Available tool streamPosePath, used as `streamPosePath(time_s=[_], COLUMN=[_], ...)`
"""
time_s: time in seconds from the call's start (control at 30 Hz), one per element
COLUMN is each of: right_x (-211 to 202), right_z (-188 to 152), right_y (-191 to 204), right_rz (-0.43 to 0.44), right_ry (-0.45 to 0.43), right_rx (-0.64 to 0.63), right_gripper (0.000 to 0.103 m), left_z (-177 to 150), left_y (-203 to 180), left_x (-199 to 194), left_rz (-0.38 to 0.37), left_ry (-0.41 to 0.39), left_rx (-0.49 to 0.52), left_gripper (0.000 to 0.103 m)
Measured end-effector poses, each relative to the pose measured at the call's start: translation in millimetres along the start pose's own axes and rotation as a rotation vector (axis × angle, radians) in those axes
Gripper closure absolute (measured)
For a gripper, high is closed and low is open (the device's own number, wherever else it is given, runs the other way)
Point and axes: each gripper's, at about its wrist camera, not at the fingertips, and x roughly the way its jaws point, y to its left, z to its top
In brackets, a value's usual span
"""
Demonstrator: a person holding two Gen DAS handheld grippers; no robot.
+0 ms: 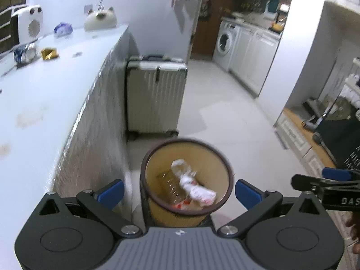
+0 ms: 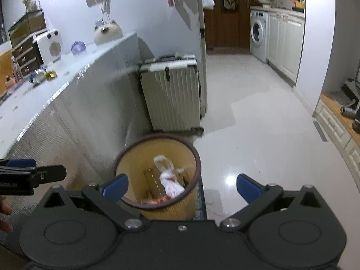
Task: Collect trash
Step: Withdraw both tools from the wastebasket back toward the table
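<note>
Right now both my claws hang over the bin (image 1: 186,180), a tan round bucket with a dark rim standing on the floor just beside the counter's (image 1: 45,94) side wall, with the ribbed suitcase (image 1: 155,94) beyond it. My left gripper (image 1: 179,191) has its blue pads spread wide with nothing between them, and my right gripper (image 2: 182,186) is the same: apart and empty. Inside the bin lie a crumpled white wrapper with red print (image 1: 198,191) and a clear plastic bottle (image 1: 180,166). What is left to gather, I judge, sits far to the left on the counter: a crushed blue-and-white can (image 1: 25,52) and a gold foil scrap (image 1: 48,53), close together. To do the next reach well I should swing left, come at the can along its side so the pads close across its dented body rather than its ends, and keep clear of the white heater (image 1: 30,23) behind it. Only the right view shows the brown drawer chest (image 2: 27,54) by the heater and small bottles at the far left edge, while the left view shows more bare counter close by.
</note>
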Motion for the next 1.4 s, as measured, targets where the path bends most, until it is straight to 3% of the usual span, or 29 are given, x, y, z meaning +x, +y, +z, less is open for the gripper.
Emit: streamPosePath(time_s=[0.2, 0.4, 0.93, 1.2, 1.4], right_x=[-21.3, -28.9, -5.4, 20.9, 48.6], right_z=[19.0, 40.0, 104.2, 151.7, 195.7], right_y=[15.7, 41.5, 135.5, 184.8, 233.5], right_rz=[0.02, 0.05, 0.154, 0.243, 0.274], right_ry=[-0.084, -0.144, -0.235, -0.281, -0.333], right_rx=[-0.021, -0.059, -0.162, -0.207, -0.301], right_gripper=[0.0, 0.0, 0.0, 0.0, 0.0], left_z=[21.9, 42.5, 103.5, 166.9, 206.0], left_y=[3.4, 17.9, 128.6, 208.2, 273.8], left_x=[-39.1, -76.9, -144.7, -141.8, -95.1], left_rz=[-0.012, 0.022, 0.186, 0.183, 0.156], left_ry=[-0.116, -0.234, -0.419, -0.535, -0.556], left_rx=[0.029, 0.05, 0.037, -0.116, -0.291], left_gripper=[0.0, 0.0, 0.0, 0.0, 0.0])
